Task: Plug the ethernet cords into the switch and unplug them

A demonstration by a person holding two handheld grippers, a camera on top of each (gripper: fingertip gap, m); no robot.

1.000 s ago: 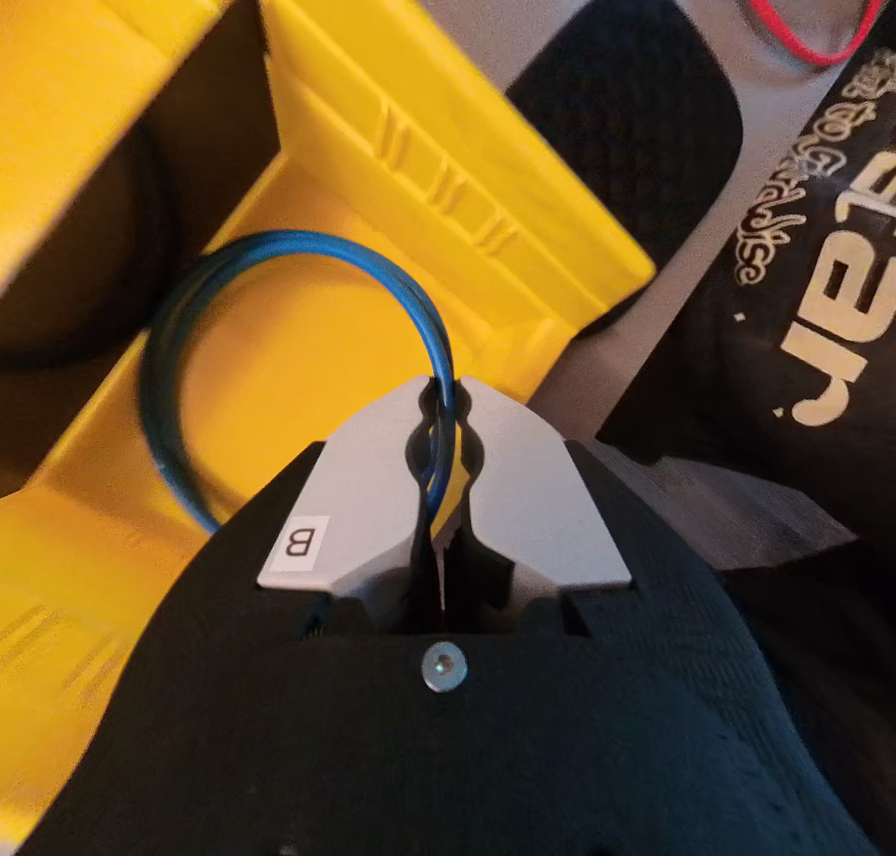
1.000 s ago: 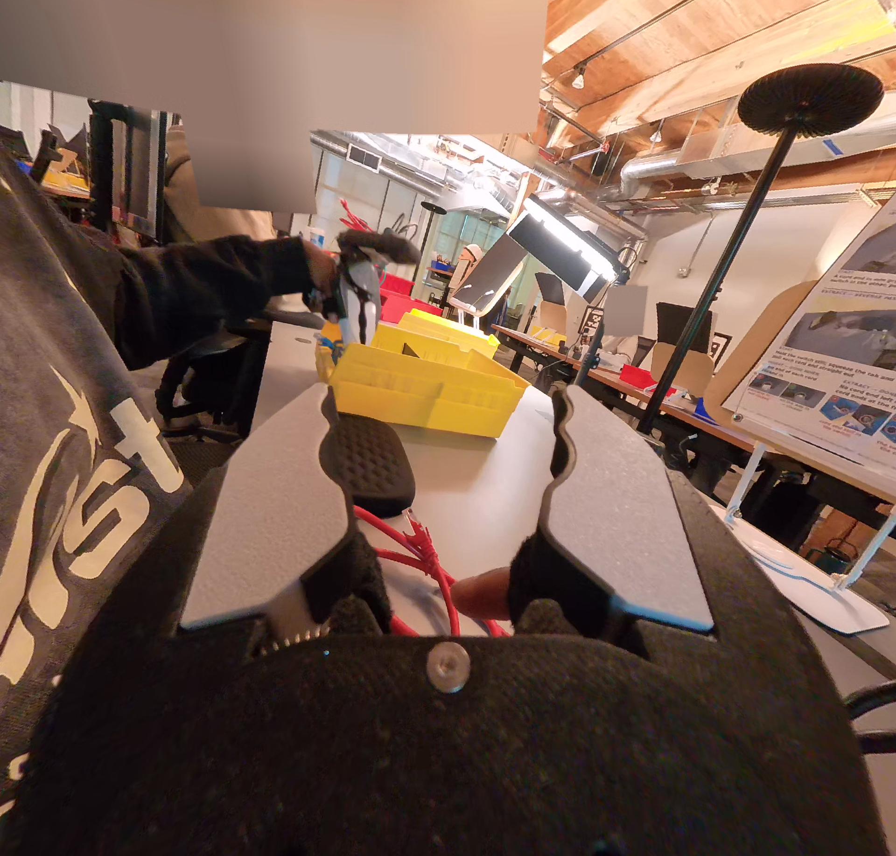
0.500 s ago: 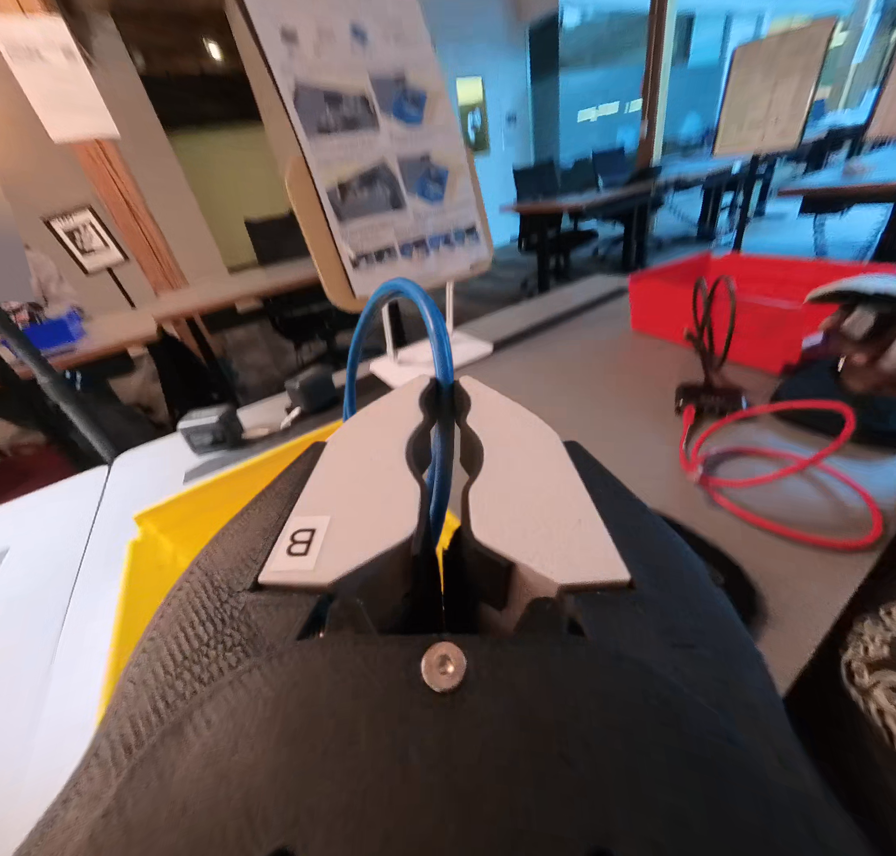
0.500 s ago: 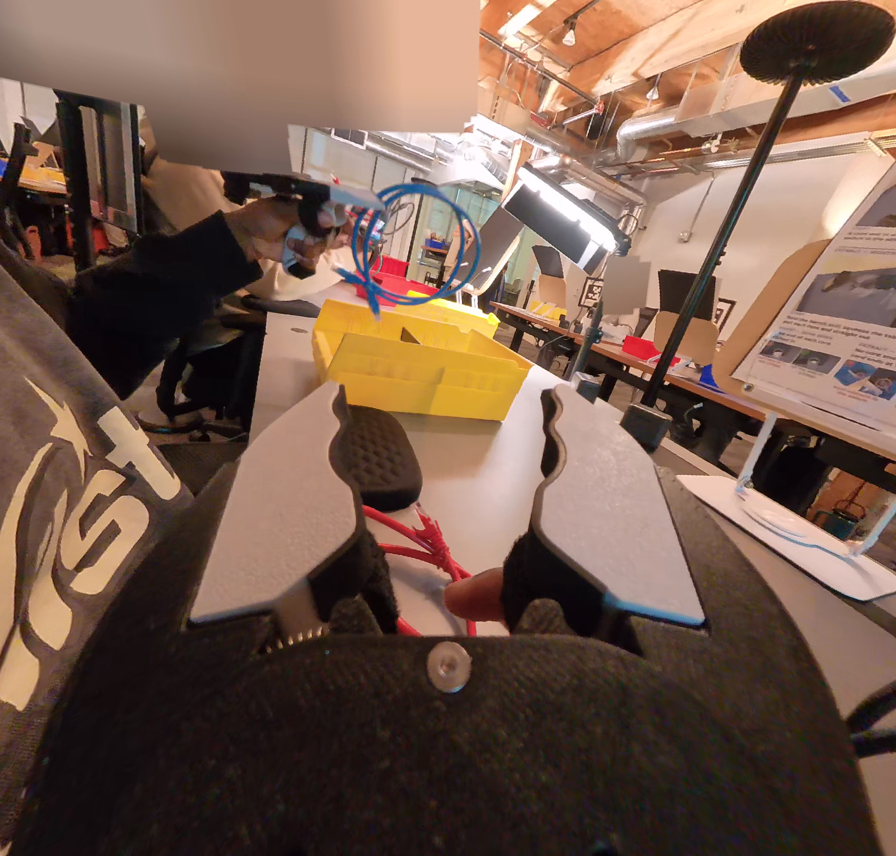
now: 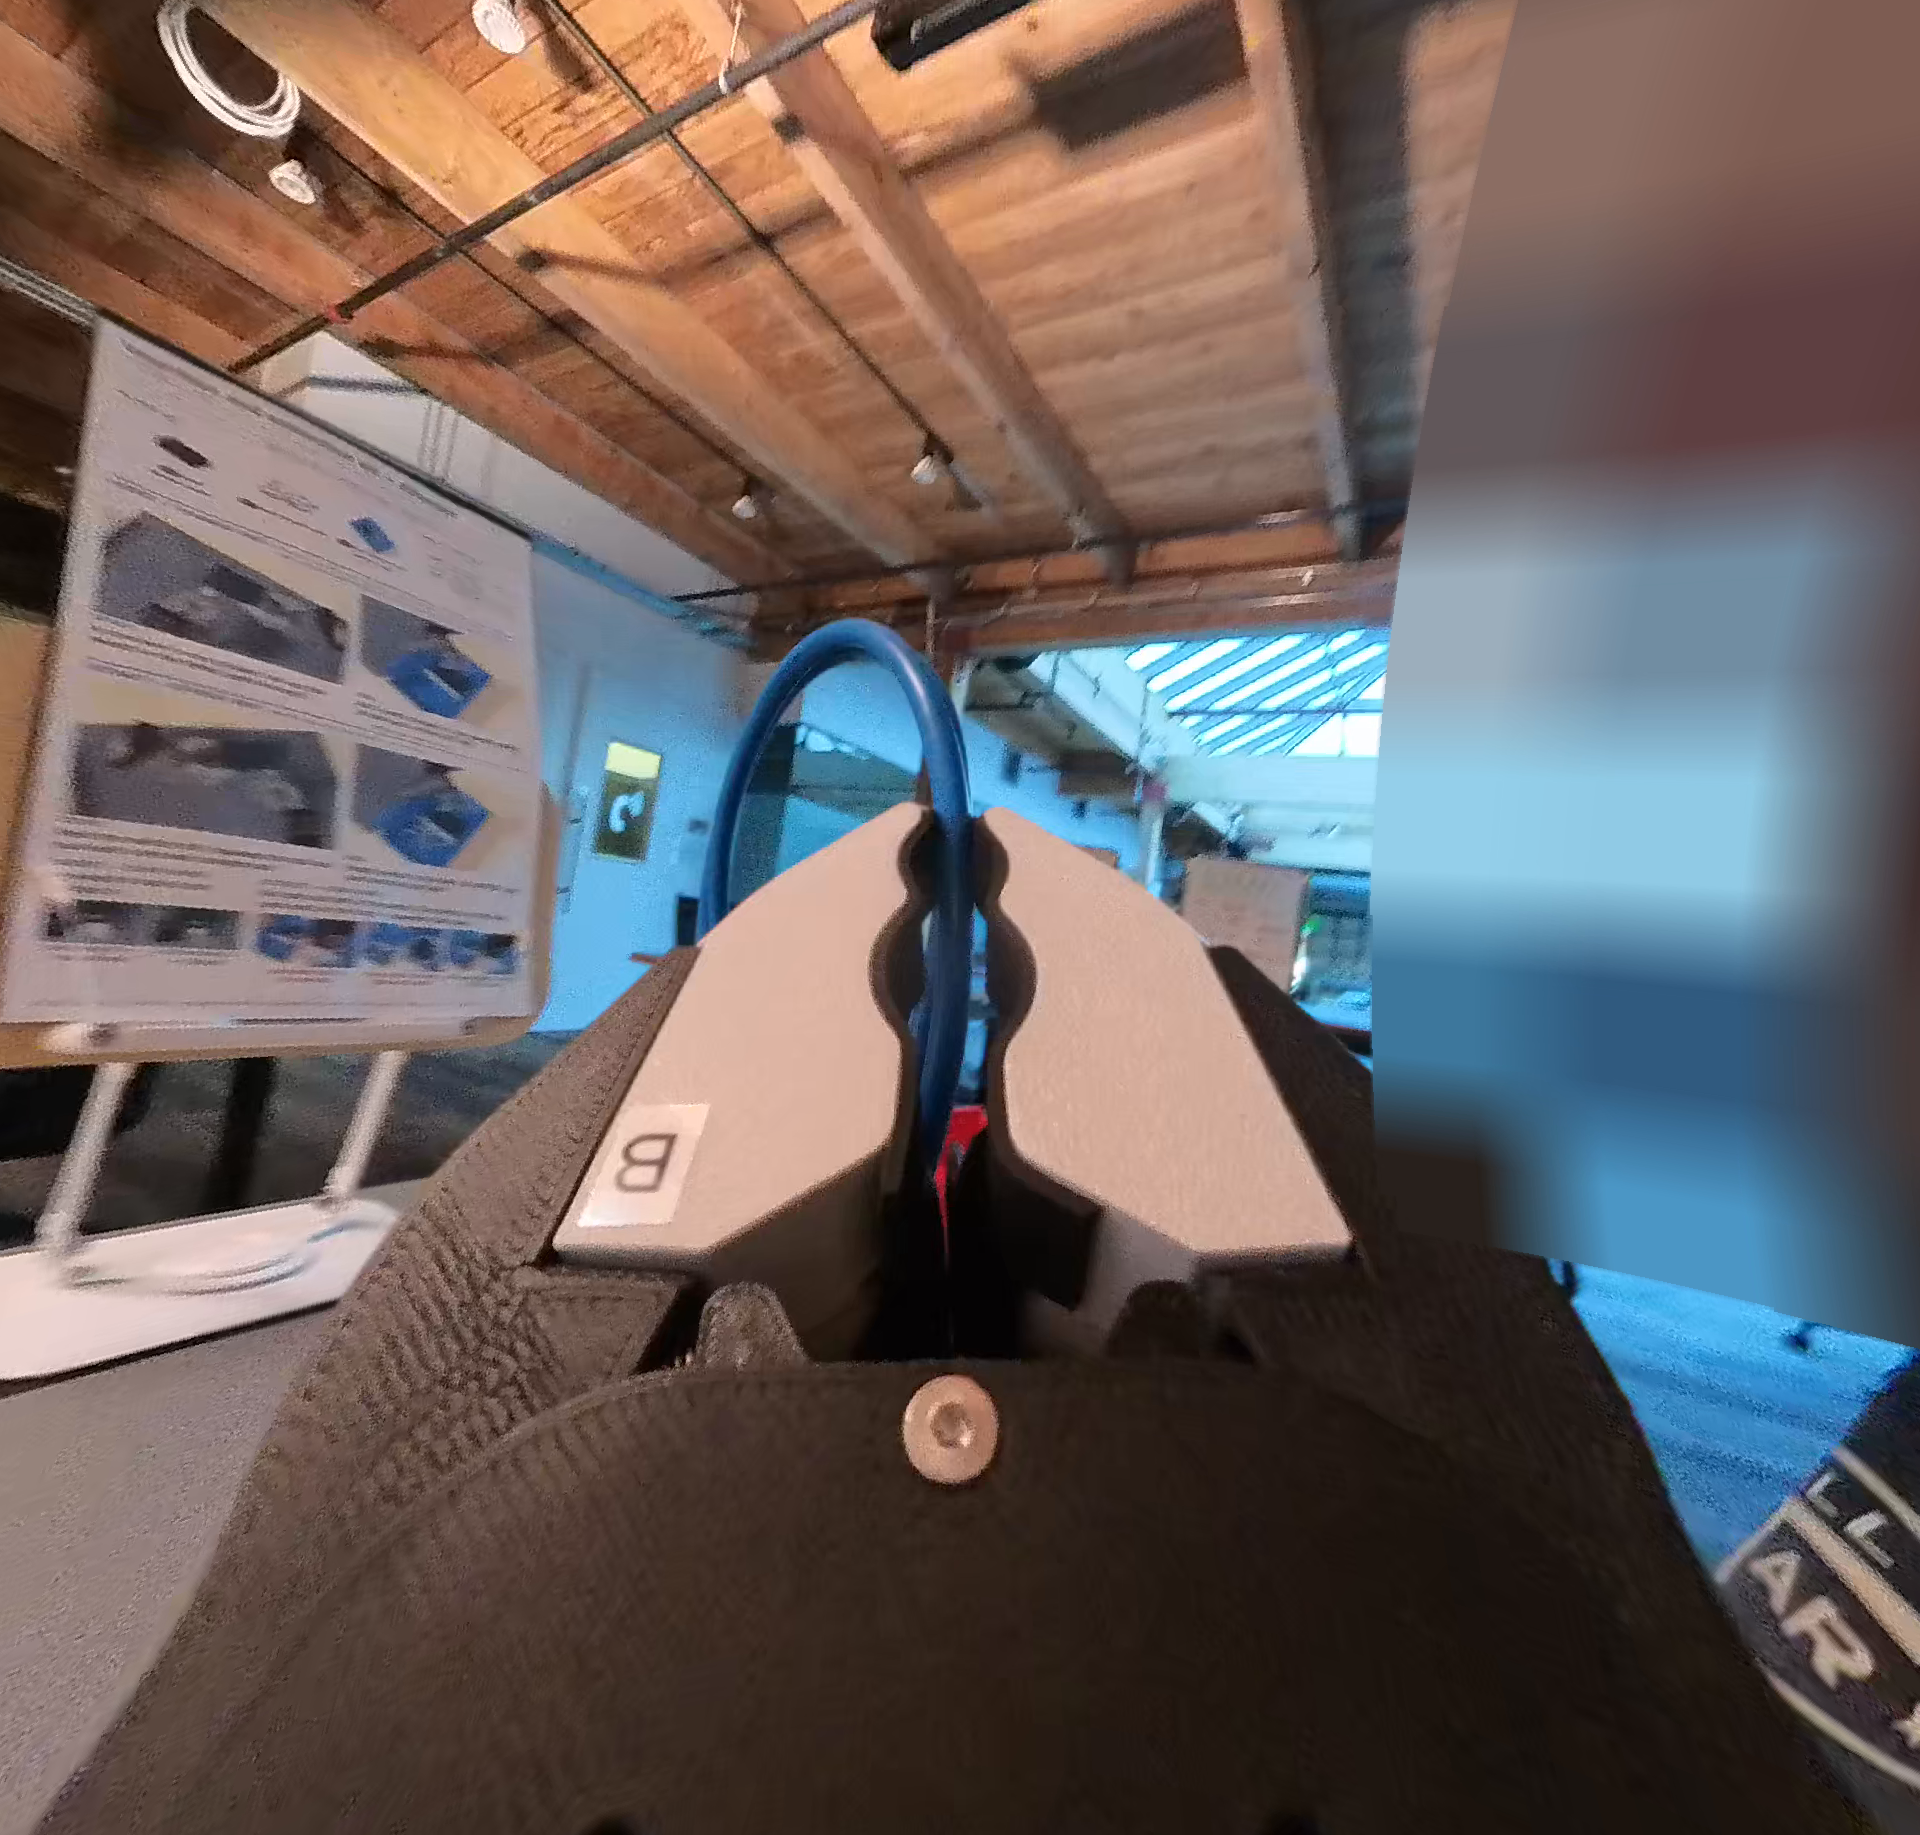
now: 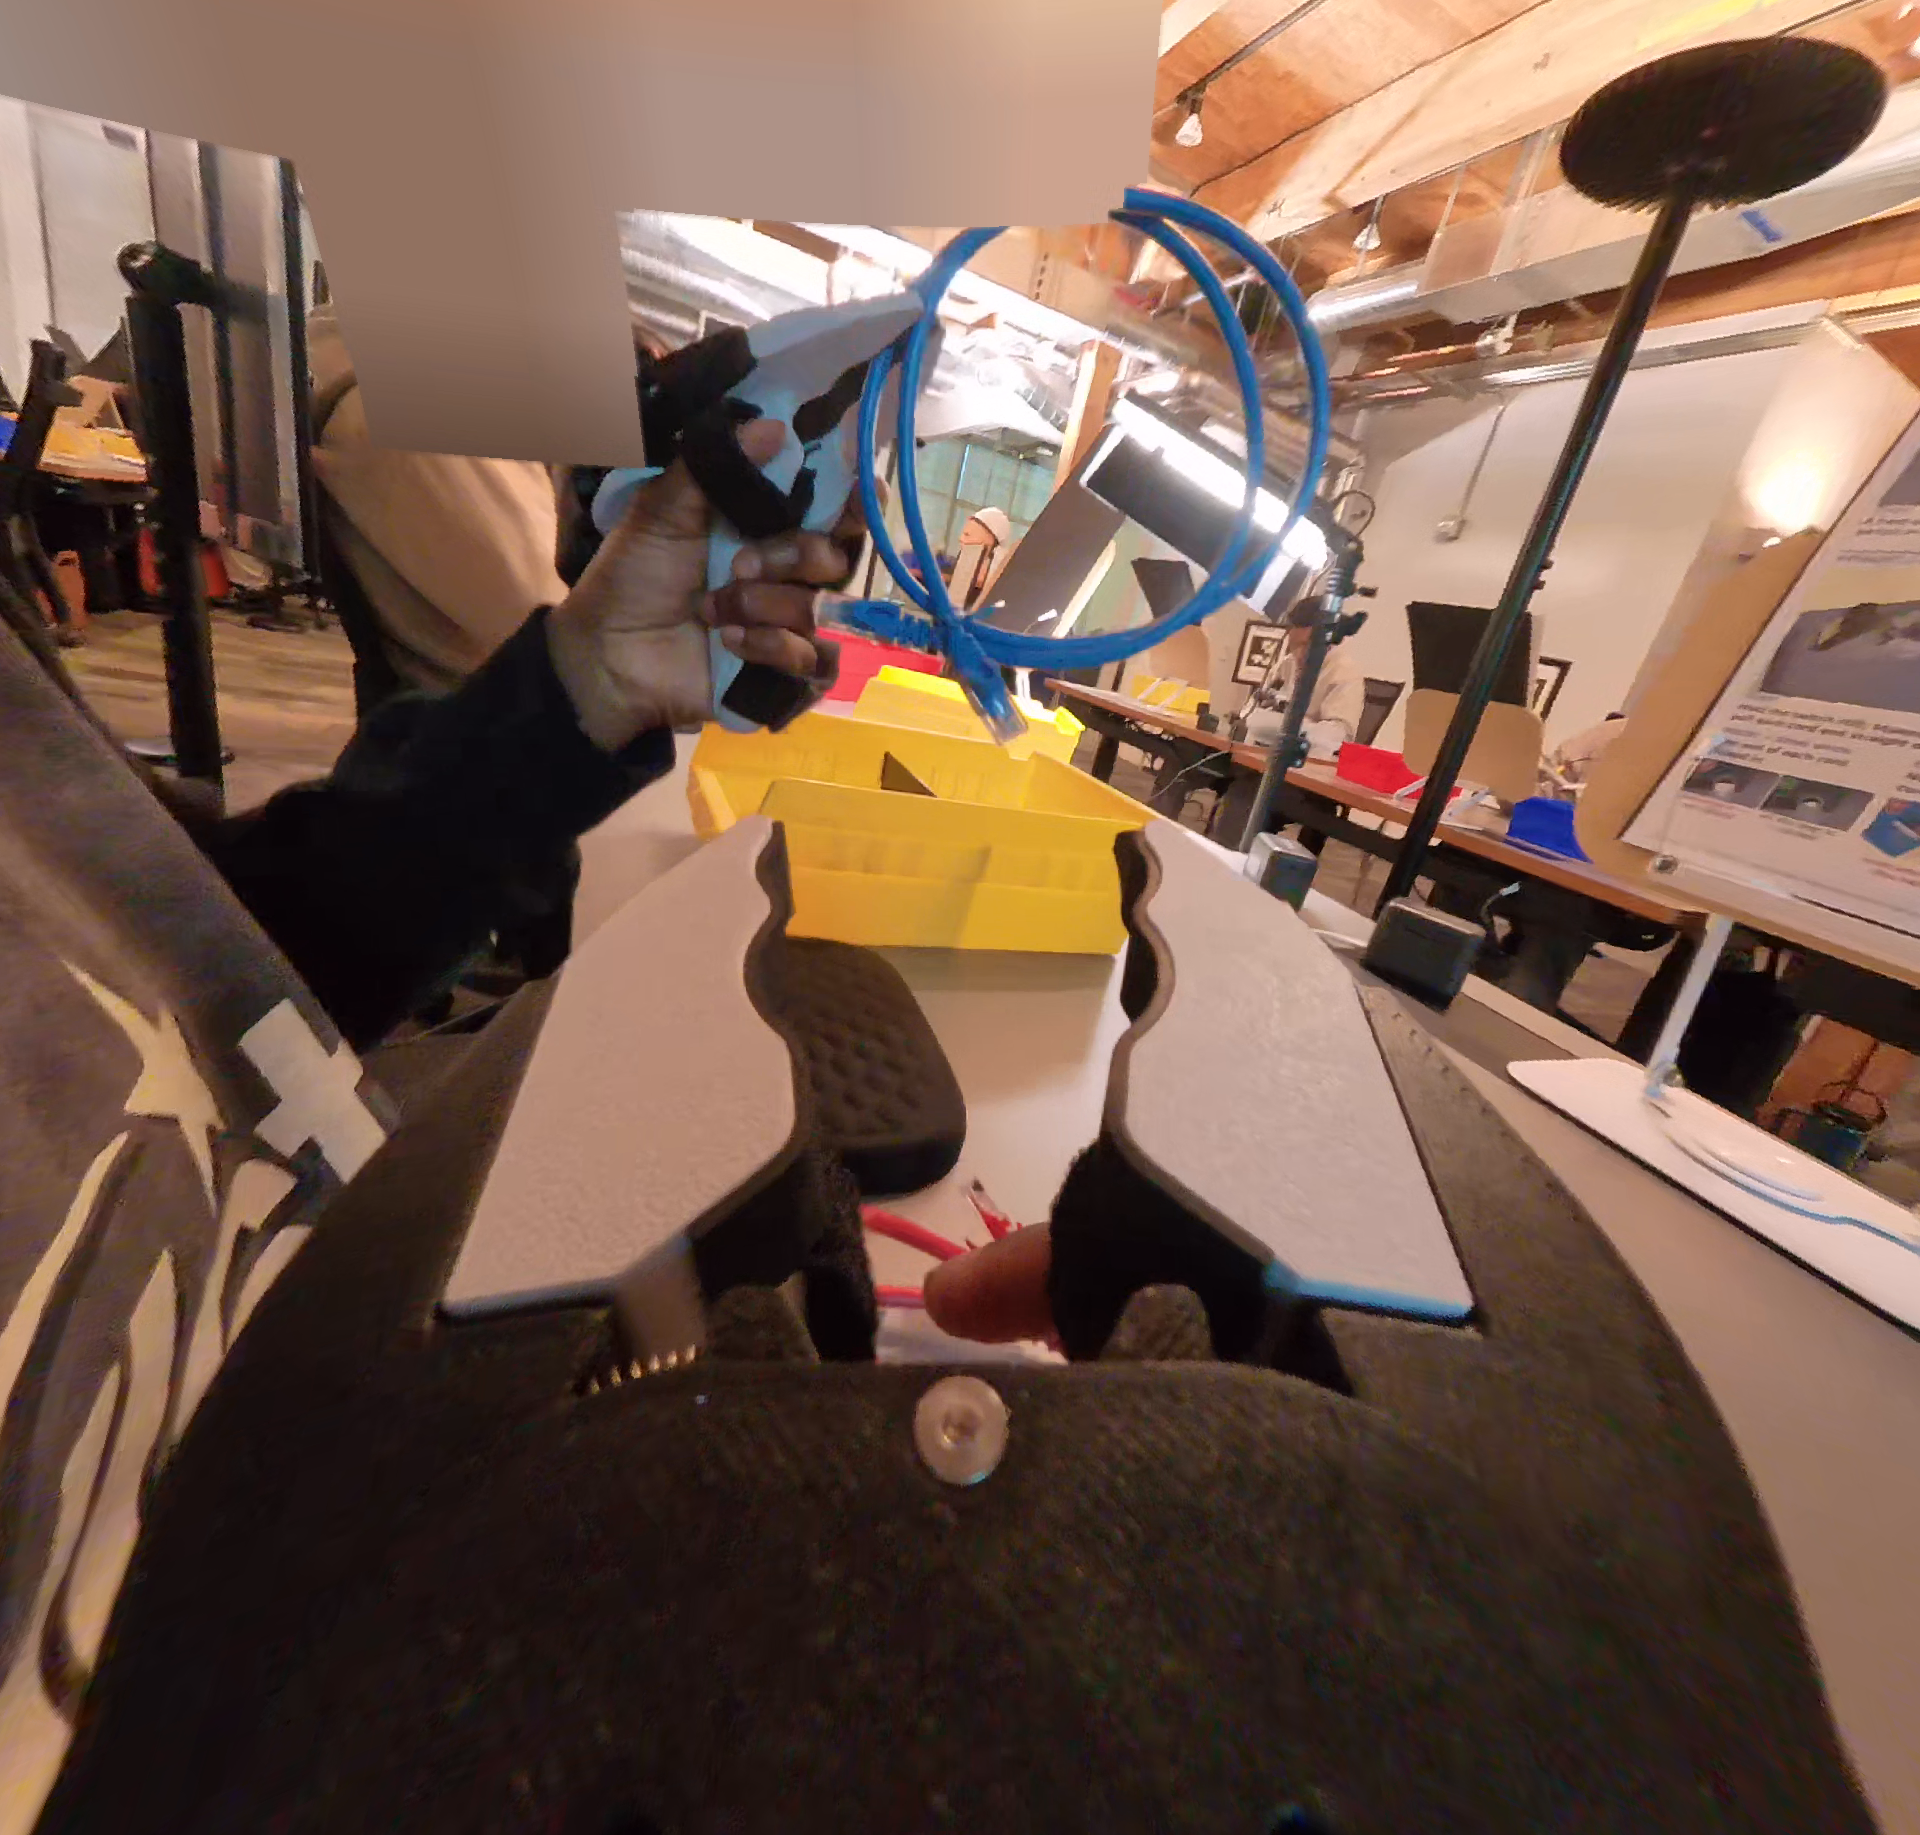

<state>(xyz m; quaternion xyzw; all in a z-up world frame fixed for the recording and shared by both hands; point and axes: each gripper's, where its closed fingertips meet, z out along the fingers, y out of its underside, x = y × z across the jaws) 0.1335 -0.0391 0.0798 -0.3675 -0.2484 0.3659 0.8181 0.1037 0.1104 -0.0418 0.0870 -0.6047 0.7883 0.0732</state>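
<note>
My left gripper (image 5: 951, 829) is shut on a coiled blue ethernet cord (image 5: 831, 736) and points up toward the wooden ceiling. In the right wrist view the left gripper (image 6: 904, 315) is raised high above the yellow bins, and the blue cord (image 6: 1278, 455) hangs from it in a tied loop with its plugs (image 6: 987, 705) dangling. My right gripper (image 6: 951, 850) is open and empty, low over the table. A red ethernet cord (image 6: 914, 1240) lies on the table just under it. The switch is not in view.
Yellow divided bins (image 6: 935, 840) stand on the grey table (image 6: 1029, 1016) ahead of the right gripper, with a black pad (image 6: 873, 1068) before them. A black pole stand (image 6: 1423, 944) and an instruction board on a white base (image 6: 1714, 1172) stand at the right. The board also shows in the left wrist view (image 5: 281, 757).
My left gripper has lifted the blue cord out of the yellow bin and swung it up high, tilting toward the ceiling. The right gripper has stayed open and almost still.
</note>
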